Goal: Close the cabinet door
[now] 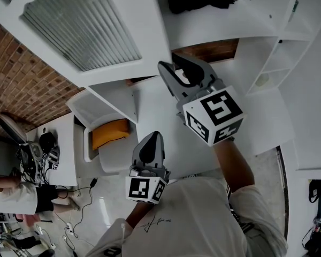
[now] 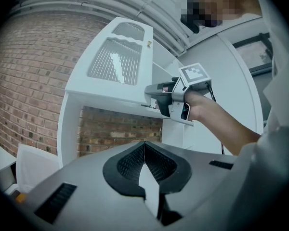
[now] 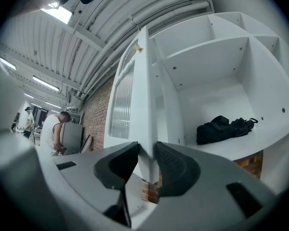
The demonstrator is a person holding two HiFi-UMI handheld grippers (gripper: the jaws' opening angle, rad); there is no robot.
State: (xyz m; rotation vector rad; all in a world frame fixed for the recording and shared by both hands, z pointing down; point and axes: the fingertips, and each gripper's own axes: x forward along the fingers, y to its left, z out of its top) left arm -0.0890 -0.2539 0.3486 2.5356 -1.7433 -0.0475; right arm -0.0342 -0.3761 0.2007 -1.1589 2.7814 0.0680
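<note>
The white cabinet door with a ribbed glass panel stands swung open at the upper left of the head view. My right gripper is shut on the door's free edge; in the right gripper view the edge runs straight between the two dark pads. Behind it the open cabinet shows white shelves, with a black bag on the lower one. My left gripper hangs lower, away from the cabinet, shut with nothing in it. From there I see the door and the right gripper on it.
A white chair with an orange cushion stands below the door. A small table with cables and gear is at the left, with a person beside it. More white shelving sits to the right. A brick wall backs the cabinet.
</note>
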